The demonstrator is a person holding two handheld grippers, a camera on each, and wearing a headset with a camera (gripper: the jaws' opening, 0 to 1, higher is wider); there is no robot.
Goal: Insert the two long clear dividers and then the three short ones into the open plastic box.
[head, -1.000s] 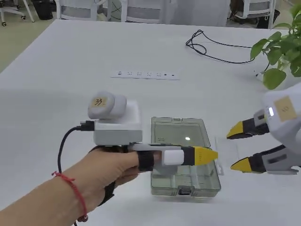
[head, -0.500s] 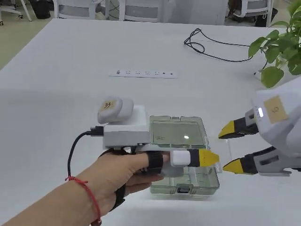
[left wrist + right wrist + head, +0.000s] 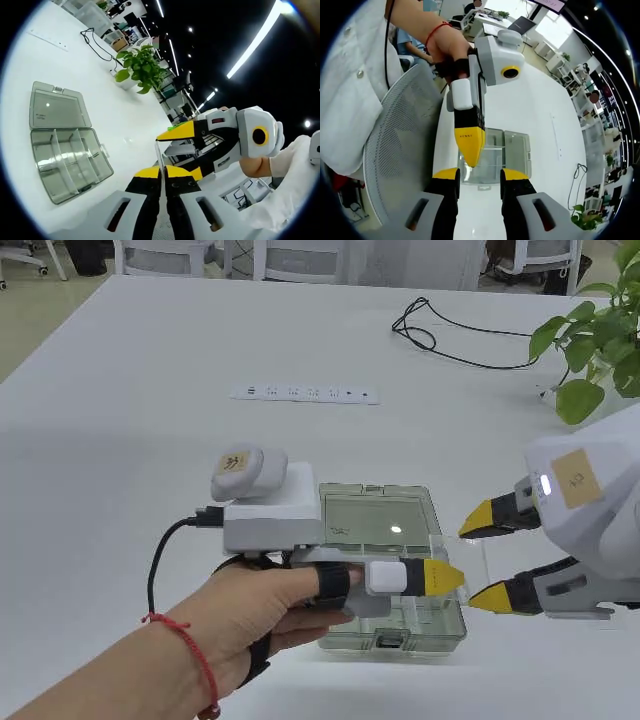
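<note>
Clear divider (image 3: pixel 158 154) sat edge-on, clamped betw. the shut jaws of the left gripper (image 3: pixel 162 172), over the right edge of the open plastic box (image 3: pixel 430 635). Right gripper (image 3: pixel 470 565) had its jaws apart, one on either side of the divider's free end; contact unclear. Tan stickers on both grippers: digits unreadable. Divider outline faint in head view.

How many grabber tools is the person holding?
2. The left gripper, shut on a clear divider, is over the front of the plastic box; the right gripper, open, is just right of it.
</note>
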